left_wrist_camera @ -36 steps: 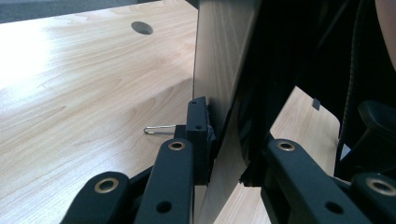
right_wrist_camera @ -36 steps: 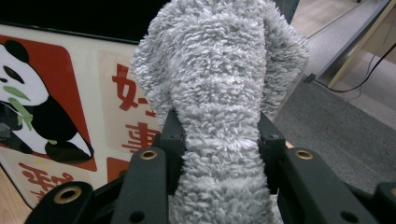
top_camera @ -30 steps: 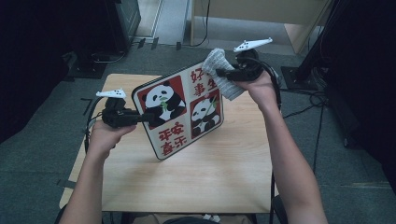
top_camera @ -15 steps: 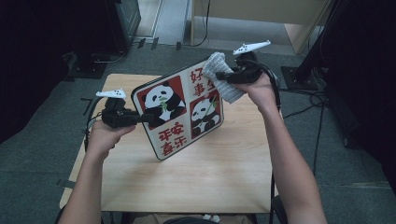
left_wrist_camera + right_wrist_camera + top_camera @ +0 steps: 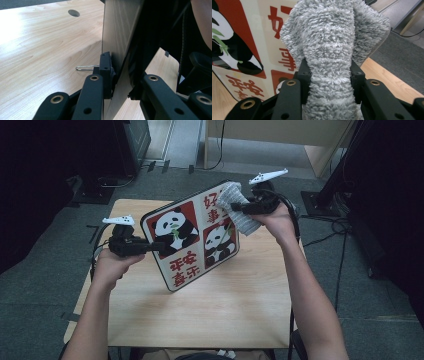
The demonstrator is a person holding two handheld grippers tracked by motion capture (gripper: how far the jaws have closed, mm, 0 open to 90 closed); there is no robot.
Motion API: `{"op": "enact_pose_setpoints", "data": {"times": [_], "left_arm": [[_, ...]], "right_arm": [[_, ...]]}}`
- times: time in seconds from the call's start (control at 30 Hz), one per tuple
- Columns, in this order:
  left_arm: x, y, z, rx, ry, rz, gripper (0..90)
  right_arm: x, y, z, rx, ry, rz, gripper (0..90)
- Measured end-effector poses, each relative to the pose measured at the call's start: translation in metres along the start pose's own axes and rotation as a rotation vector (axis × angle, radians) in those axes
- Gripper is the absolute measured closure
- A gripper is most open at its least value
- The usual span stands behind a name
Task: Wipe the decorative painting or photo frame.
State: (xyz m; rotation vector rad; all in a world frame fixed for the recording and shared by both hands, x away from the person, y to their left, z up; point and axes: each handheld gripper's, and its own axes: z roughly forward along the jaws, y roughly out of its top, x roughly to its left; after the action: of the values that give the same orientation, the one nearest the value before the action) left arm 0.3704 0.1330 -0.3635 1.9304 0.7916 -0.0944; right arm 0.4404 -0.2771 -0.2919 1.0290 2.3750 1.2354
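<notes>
**Panda board held on edge, grey cloth pressed to its top corner**

High view: the panda board [image 5: 192, 236] stands tilted on the wooden worktop [image 5: 200, 315], centre of frame, its lower corner touching the wood and its printed face toward the camera. Four panels show: two pandas and two blocks of red characters. The left claw [image 5: 152, 246], middle left, pinches the board's left edge; a hand wraps the handle behind it. The right claw [image 5: 235, 208], upper centre-right, pinches a fluffy grey cloth [image 5: 237, 210] lying against the board's upper right corner.

Left gripper view: the two black jaws rise from the bottom and are pressed onto the board [image 5: 120, 50], seen edge-on at centre, plain wood-tone back to the left. A small metal wire clip [image 5: 85, 67] lies on the worktop just left of the jaws. A round hole [image 5: 74, 13] sits in the worktop, upper left.

Right gripper view: the jaws squeeze the grey cloth [image 5: 329, 50], centre frame. The board's red characters and panda print [image 5: 249, 45] are at left, touching the cloth.
</notes>
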Motion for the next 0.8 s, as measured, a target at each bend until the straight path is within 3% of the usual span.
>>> {"op": "enact_pose_setpoints", "data": {"times": [0.8], "left_arm": [[0.001,0.0,0.0,0.007,-0.01,0.005,78.0]], "right_arm": [[-0.004,-0.033,0.014,0.007,0.025,0.035,64.7]]}}
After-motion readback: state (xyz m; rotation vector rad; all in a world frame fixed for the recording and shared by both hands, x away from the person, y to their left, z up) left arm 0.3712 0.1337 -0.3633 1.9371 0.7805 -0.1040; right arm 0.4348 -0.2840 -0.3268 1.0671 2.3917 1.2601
